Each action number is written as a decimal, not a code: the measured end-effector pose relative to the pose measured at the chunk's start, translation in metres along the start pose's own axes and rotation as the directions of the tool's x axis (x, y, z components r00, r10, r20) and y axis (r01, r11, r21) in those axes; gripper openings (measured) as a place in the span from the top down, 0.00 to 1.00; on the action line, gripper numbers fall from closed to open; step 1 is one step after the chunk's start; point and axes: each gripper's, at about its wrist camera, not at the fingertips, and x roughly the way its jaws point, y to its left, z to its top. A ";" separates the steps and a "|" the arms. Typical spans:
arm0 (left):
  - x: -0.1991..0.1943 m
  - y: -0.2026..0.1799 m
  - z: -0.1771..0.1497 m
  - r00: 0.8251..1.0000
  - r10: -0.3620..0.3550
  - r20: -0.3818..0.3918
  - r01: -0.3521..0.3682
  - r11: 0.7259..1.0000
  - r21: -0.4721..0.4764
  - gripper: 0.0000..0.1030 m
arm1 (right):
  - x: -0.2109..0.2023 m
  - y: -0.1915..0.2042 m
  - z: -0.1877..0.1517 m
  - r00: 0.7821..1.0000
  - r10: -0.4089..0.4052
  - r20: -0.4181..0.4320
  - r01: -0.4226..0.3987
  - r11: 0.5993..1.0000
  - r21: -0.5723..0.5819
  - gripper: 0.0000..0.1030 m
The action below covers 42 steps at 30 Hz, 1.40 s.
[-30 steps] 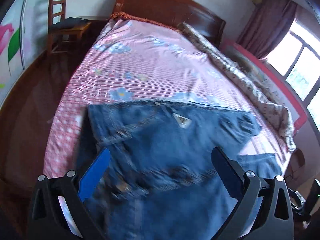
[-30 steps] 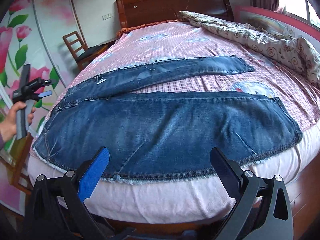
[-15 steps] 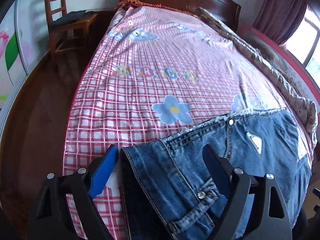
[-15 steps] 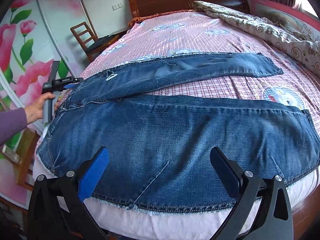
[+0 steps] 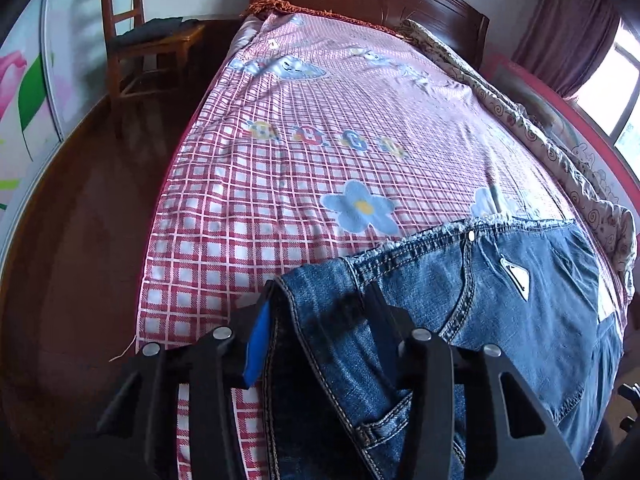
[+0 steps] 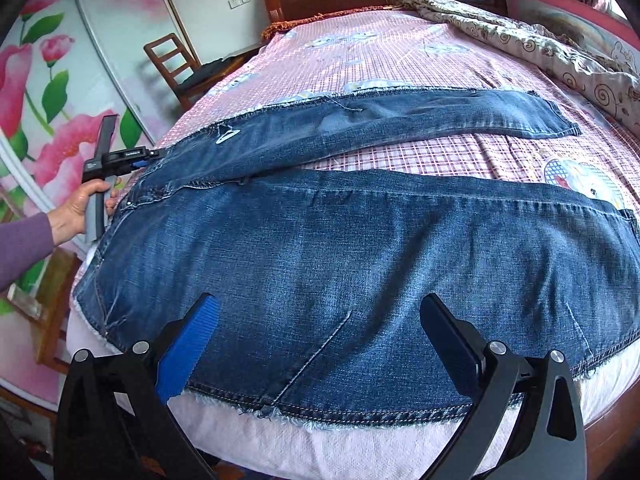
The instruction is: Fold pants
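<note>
Two grippers at the pants [image 6: 360, 248], spread flat on the bed [image 5: 280, 184]. Left gripper [image 5: 320, 312] jaws, just closing, straddle the waistband corner, probably for lifting; right gripper [image 6: 316, 328] hovers wide open, empty, over the near leg.

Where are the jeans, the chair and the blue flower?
jeans [image 6: 360, 248]: right wrist view, middle of the near leg.
chair [image 5: 120, 12]: left wrist view, on its slatted back.
blue flower [image 5: 360, 206]: left wrist view, yellow centre of the flower printed on the sheet.

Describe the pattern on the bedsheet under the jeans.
Pink-red and white checks with blue flower motifs on the bedsheet, clearest in the left wrist view.
</note>
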 end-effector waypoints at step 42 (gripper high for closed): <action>-0.015 -0.047 0.004 0.976 0.197 0.096 -0.203 0.978 0.055 0.88 | 0.119 -0.337 0.340 0.938 -0.337 -0.077 0.342 0.938 0.065 0.84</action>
